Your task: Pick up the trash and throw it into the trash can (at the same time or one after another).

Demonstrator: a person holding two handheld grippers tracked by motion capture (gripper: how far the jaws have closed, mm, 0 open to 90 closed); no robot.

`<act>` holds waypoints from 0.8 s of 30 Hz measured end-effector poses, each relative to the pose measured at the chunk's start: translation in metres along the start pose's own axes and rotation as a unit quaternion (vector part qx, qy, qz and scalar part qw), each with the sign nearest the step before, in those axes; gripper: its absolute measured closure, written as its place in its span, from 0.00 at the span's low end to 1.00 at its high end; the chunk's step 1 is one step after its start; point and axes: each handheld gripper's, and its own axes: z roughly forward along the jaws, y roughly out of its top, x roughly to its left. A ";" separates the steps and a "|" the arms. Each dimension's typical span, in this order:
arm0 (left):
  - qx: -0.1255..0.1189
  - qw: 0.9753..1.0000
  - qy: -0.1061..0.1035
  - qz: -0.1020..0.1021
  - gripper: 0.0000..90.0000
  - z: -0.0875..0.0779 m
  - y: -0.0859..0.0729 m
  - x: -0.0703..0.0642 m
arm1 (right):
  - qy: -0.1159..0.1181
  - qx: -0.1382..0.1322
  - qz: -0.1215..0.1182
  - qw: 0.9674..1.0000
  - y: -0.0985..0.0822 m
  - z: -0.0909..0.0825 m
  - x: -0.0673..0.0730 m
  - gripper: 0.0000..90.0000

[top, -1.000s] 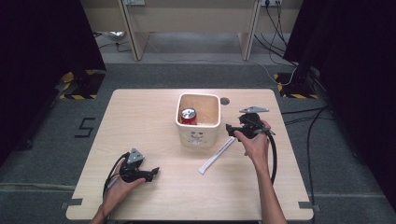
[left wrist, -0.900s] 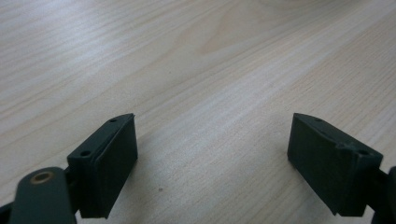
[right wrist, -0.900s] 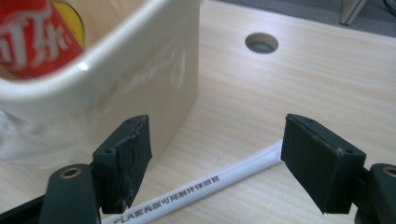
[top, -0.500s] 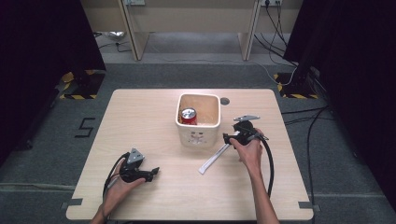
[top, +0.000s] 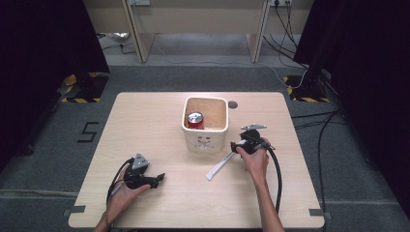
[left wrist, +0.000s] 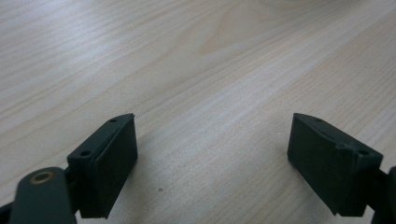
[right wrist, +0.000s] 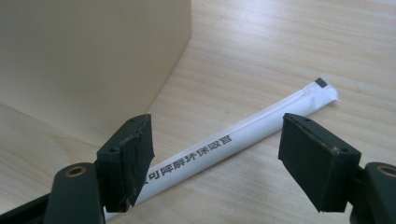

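While both hands are resting low at the near half of the bench (top: pixel 145 121), these notes are being taken:

Right claw (top: pixel 234 145): sitting just right of the tub, pointing left toward the upper end of the wrapped straw; jaws standing wide, nothing pinched. In the right gripper view the claw (right wrist: pixel 215 164) is straddling the straw, one jaw over it near its printed middle, the other off to the side over bare wood; pads are not pressing on it.

Wrapped straw (top: pixel 221 164): lying flat on the bench, slanting from near the right claw down and left toward the person. White paper sleeve with a line of dark printing, seen in the right gripper view (right wrist: pixel 243 133); its sealed far end is lying clear on the wood, well out past the jaws.

Tub (top: pixel 205 140): cream, square, open-topped, standing upright at the middle of the bench, just beside the straw's upper end. Its plain wall (right wrist: pixel 93 56) is rising close to the jaws in the right gripper view.

Can (top: pixel 195 119): red, standing inside the tub at its left side.

Left claw (top: pixel 158 178): lying low at the near left of the bench, well apart from straw and tub; jaws spread wide over bare wood (left wrist: pixel 212 168), gripping nothing.
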 end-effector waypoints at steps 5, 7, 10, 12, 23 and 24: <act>0.000 1.000 0.000 0.000 0.17 0.000 0.000 0.000 | -0.002 0.007 0.005 1.000 -0.006 0.008 0.005 0.29; 0.000 1.000 0.000 0.000 0.17 0.000 0.000 0.000 | -0.002 0.008 0.004 1.000 -0.007 0.010 0.005 0.29; 0.000 1.000 0.000 0.000 0.17 0.000 0.000 0.000 | -0.002 0.014 0.003 1.000 -0.007 0.013 0.007 0.31; 0.000 1.000 0.000 -0.001 0.17 0.000 0.000 0.000 | -0.005 0.015 0.000 1.000 -0.008 0.015 0.009 0.33; 0.000 1.000 0.000 -0.001 0.17 0.000 0.000 0.000 | -0.019 0.033 -0.016 0.999 -0.018 0.013 0.000 0.42; 0.000 1.000 0.000 -0.001 0.17 0.000 0.000 0.000 | -0.017 0.031 -0.013 0.999 -0.020 0.012 -0.003 0.43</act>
